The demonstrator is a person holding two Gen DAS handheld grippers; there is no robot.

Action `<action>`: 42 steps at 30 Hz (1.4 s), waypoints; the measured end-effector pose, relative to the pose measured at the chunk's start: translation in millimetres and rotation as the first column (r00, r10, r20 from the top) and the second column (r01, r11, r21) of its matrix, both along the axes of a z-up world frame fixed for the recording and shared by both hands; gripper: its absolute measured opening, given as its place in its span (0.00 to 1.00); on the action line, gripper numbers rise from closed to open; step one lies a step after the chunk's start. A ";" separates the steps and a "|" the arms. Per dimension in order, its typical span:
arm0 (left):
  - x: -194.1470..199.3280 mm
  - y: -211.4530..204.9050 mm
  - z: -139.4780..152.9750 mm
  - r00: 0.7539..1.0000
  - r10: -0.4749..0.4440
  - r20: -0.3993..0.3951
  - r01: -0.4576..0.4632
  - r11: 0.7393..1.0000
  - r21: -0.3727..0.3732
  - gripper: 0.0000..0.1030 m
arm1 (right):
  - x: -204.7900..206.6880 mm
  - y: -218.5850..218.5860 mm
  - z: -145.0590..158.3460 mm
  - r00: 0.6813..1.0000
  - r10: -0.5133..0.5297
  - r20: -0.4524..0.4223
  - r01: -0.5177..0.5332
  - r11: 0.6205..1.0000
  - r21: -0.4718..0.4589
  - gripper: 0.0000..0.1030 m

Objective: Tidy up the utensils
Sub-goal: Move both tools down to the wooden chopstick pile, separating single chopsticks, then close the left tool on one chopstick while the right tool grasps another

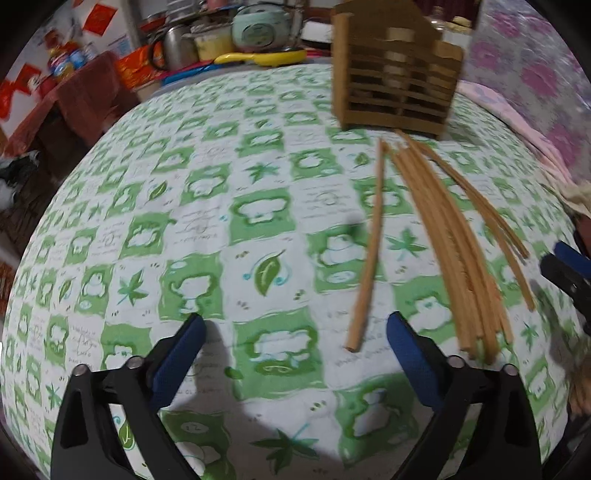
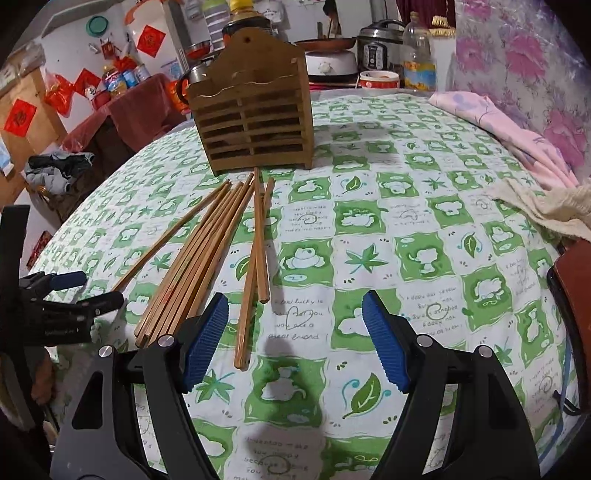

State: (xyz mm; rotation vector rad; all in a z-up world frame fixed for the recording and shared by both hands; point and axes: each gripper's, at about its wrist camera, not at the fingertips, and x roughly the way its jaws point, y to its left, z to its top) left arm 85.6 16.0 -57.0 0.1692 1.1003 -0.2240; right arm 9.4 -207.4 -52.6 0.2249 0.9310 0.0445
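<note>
Several wooden chopsticks point(image 1: 447, 236) lie fanned on the green-and-white tablecloth point(image 1: 184, 206), tips toward a slatted wooden holder point(image 1: 395, 74) standing at the back. One chopstick point(image 1: 369, 247) lies apart to the left of the bundle. My left gripper point(image 1: 295, 325) hovers open over bare cloth, just left of that stick. In the right wrist view the bundle of chopsticks point(image 2: 195, 258) and a crossed pair point(image 2: 258, 236) lie before the holder point(image 2: 255, 122). My right gripper point(image 2: 295, 306) is open, with the near ends of the pair just inside its left finger point(image 2: 207, 332). Nothing is held.
Pink and cream cloths point(image 2: 517, 147) lie at the table's right edge, and a brown object point(image 2: 576, 295) sits at the far right. Pots, a rice cooker point(image 1: 262, 29), bottles and a yellow pan point(image 1: 266, 57) crowd the back. The left gripper's tool point(image 2: 62, 306) shows at the left.
</note>
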 end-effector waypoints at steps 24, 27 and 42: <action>-10.0 -2.6 10.6 0.998 -0.051 0.048 0.056 0.992 -0.113 0.05 | 8.3 12.5 -6.8 0.997 0.065 -0.034 -0.066 0.998 -0.005 0.41; -10.6 -5.3 8.5 0.998 -0.055 0.042 0.059 0.994 -0.096 0.05 | 15.1 18.5 -11.3 0.995 0.077 -0.061 -0.078 0.997 -0.025 0.34; -12.4 2.7 24.4 0.996 -0.036 0.081 0.046 0.991 -0.128 0.05 | -0.1 8.2 12.9 0.996 0.022 0.092 -0.022 1.000 0.002 0.06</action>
